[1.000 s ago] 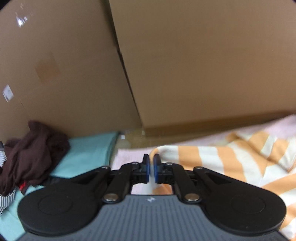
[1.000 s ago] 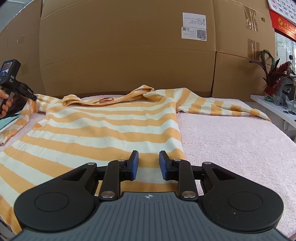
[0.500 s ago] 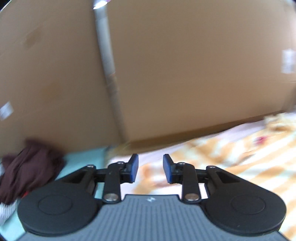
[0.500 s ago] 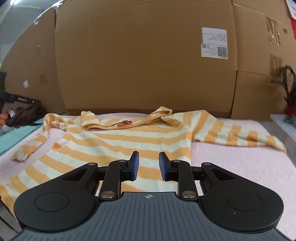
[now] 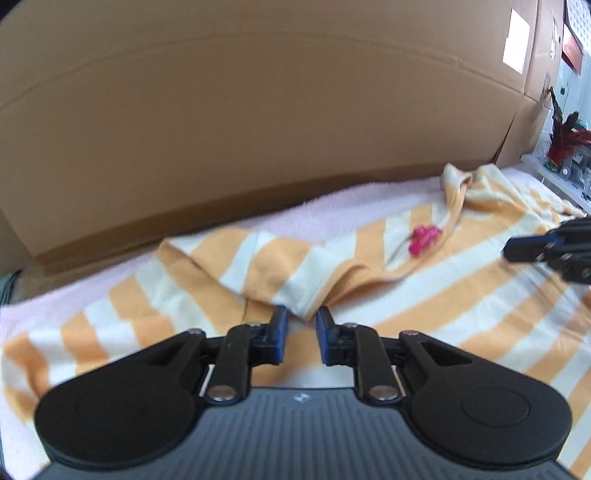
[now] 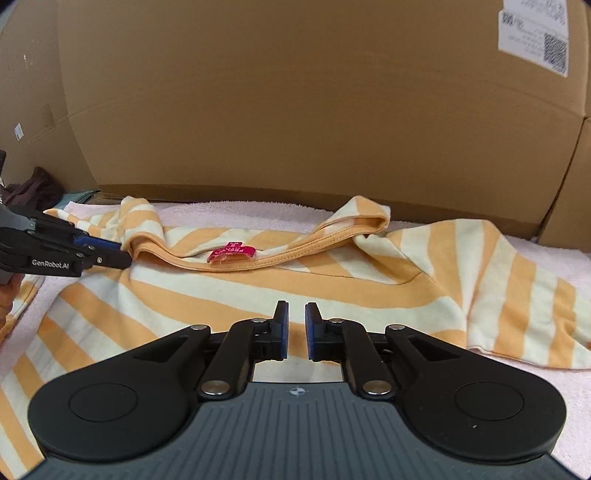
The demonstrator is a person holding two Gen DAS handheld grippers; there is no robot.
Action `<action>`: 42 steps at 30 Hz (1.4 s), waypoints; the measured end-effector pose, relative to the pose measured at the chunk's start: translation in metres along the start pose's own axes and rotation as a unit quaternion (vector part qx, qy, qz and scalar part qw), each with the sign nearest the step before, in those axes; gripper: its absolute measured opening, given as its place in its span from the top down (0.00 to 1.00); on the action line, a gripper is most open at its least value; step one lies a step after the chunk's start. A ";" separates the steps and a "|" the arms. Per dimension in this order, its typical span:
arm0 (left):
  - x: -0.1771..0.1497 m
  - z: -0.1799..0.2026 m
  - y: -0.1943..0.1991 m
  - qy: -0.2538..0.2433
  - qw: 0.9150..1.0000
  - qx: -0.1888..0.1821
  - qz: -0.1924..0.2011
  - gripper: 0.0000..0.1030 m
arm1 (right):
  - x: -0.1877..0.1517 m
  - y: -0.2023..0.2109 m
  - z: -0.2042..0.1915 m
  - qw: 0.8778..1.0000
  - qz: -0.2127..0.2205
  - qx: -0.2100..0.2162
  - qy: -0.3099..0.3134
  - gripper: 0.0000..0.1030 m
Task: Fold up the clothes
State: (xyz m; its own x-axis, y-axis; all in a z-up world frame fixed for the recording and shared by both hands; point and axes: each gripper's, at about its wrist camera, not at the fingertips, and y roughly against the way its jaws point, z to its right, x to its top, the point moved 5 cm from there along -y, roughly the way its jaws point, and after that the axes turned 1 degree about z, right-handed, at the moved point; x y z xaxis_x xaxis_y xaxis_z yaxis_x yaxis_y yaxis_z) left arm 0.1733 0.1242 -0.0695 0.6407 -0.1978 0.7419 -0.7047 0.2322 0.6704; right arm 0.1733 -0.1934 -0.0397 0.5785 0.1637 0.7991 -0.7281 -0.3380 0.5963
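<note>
I can read "GenRobot.AI" in white on my left claw [image 6: 110,254]; the box sticker [image 6: 533,35] print is too small.

Black tongs [image 6: 294,330], blue pads [image 6: 282,332]

Cardboard walls around your work surface

You faced tall cardboard panels [image 6: 295,92] behind a pink towel [image 6: 258,210]; a red plant [image 5: 567,138] stood rightward.
</note>
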 end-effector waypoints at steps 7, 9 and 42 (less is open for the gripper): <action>0.035 -0.017 -0.016 0.061 0.998 -0.012 0.026 0.75 | 0.024 -0.045 -0.003 1.000 -0.002 0.006 0.010 0.89; 0.040 -0.025 -0.026 0.088 0.996 0.000 0.031 0.72 | 0.033 -0.056 0.002 1.000 0.001 0.002 -0.005 0.88; 0.009 -0.098 -0.041 0.159 0.965 0.195 0.079 0.38 | -0.016 0.024 0.163 0.938 0.065 -0.138 -0.310 0.78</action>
State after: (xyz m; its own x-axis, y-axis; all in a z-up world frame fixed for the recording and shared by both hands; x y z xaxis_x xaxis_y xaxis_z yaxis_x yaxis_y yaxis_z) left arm 0.2382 0.2061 -0.0913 0.5336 0.1281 0.8359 -0.8223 -0.1524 0.5483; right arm 0.2065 -0.3552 -0.0502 0.5187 -0.4619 0.7195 -0.8253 -0.0508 0.5624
